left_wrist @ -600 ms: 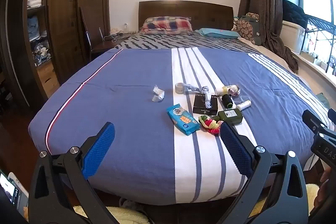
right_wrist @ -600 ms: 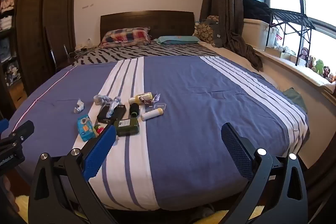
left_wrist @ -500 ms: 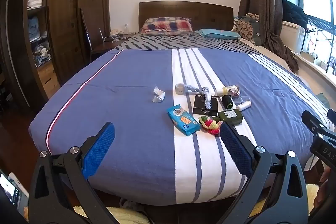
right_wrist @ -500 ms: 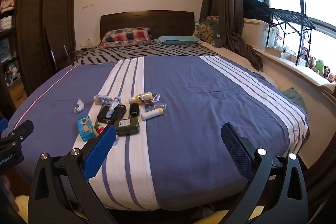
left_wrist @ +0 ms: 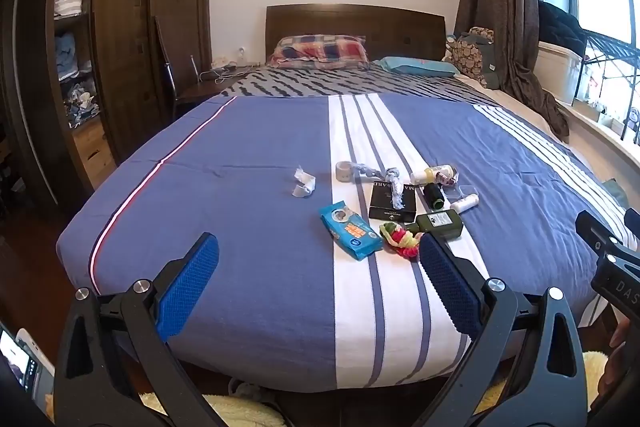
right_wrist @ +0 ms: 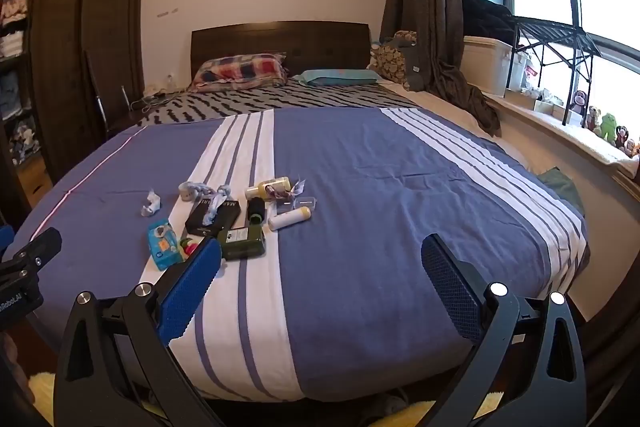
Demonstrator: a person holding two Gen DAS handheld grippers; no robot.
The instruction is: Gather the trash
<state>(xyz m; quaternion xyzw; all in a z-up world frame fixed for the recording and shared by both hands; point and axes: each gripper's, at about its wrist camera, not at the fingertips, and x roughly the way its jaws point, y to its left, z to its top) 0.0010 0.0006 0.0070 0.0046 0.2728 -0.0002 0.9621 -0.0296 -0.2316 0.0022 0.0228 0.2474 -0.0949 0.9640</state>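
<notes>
Nothing looks collected yet. Left of the black rectangular box [left_wrist: 392, 202] on the blue-and-white striped bedspread [left_wrist: 248, 211] lies a crumpled white paper scrap [left_wrist: 303, 183]; nearer it sits a blue wipes packet [left_wrist: 349, 230], and right of it a dark green bottle [left_wrist: 439, 223]. The left gripper [left_wrist: 318, 290] and right gripper [right_wrist: 320, 289] both gape wide, empty, short of the bed.

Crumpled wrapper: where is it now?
In the left wrist view, the wrapper lies alone on the blue cover, left of the tape roll, beyond the wipes pack.
</notes>
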